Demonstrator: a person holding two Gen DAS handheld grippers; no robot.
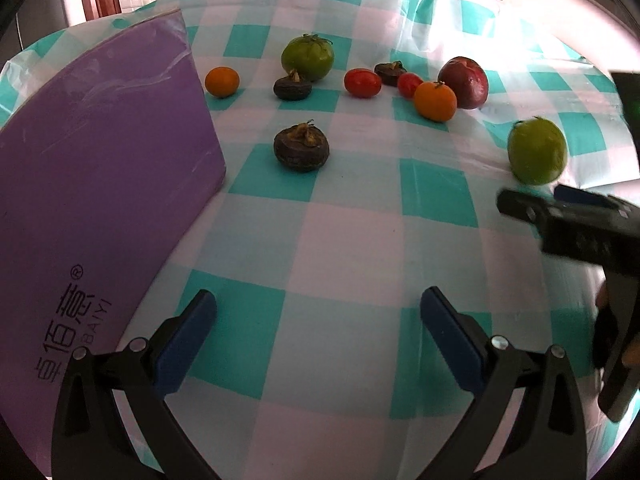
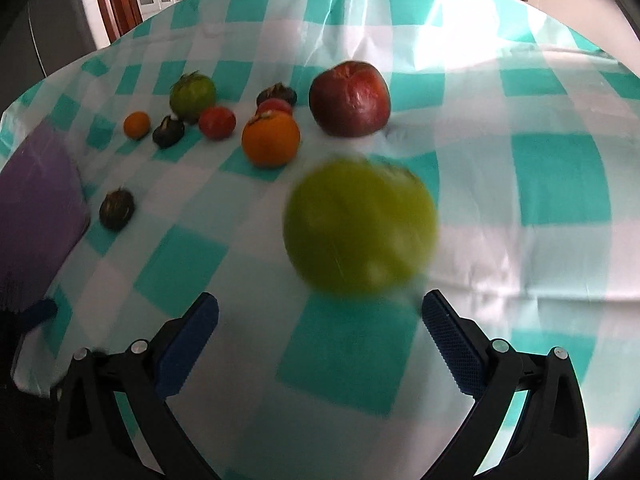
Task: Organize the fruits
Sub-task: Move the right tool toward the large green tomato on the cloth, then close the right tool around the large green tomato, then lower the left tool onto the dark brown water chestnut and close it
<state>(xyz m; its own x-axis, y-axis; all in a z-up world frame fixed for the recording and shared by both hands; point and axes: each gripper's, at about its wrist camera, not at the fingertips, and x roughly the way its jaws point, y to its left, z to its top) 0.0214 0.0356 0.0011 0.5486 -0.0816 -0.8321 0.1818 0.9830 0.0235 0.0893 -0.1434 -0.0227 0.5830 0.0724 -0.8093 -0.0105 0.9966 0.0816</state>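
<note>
The green fruit (image 2: 360,226), round, smooth and likely slippery, is seen just ahead of the wide-spread right tongs (image 2: 320,320) and should be held gently at its sides.

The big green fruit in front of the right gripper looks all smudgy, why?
In the right wrist view the green fruit is smeared by motion blur, while the red apple behind it stays sharper; in the left wrist view the same green fruit is only slightly soft, and bright glare washes out the tablecloth.
</note>
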